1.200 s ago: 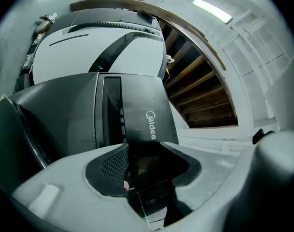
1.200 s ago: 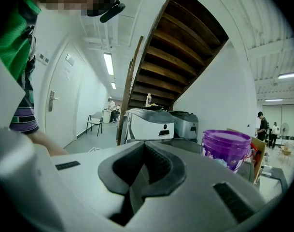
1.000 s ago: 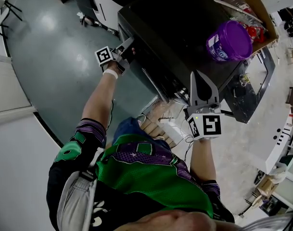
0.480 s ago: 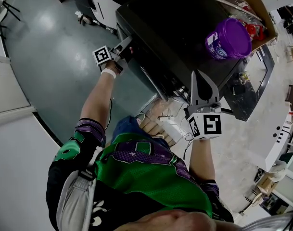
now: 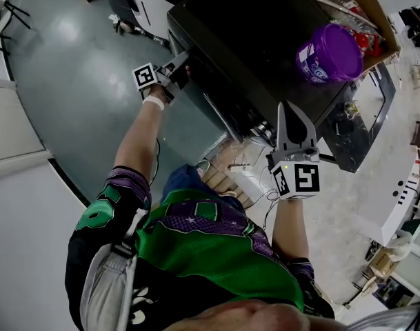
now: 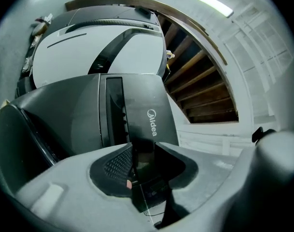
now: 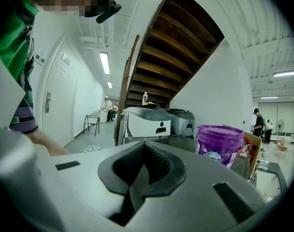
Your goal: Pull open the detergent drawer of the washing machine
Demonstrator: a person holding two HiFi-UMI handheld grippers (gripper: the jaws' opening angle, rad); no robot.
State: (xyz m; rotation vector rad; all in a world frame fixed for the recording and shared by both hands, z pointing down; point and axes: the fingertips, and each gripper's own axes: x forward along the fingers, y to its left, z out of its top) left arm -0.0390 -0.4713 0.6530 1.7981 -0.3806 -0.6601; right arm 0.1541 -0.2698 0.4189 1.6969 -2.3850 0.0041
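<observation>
The dark washing machine (image 5: 258, 40) stands below me, seen from above. My left gripper (image 5: 181, 66) is at the machine's upper front corner. In the left gripper view the detergent drawer (image 6: 147, 115), a dark panel with a pale logo, runs between the jaws of the left gripper (image 6: 143, 149). The jaws are closing, and the pads (image 6: 119, 164) look to touch the panel on both sides. My right gripper (image 5: 290, 116) hovers by the machine's other front corner, shut with nothing in it. In its own view the right gripper (image 7: 143, 151) touches nothing.
A purple tub (image 5: 330, 57) sits on the machine's top, with a cardboard box (image 5: 365, 12) of items behind it. Other washing machines (image 6: 103, 47) stand beyond, under a wooden staircase (image 7: 185, 47). Grey floor (image 5: 78, 61) lies left of the machine.
Both grippers hold their places at the machine's front. Only the view has shifted slightly.
</observation>
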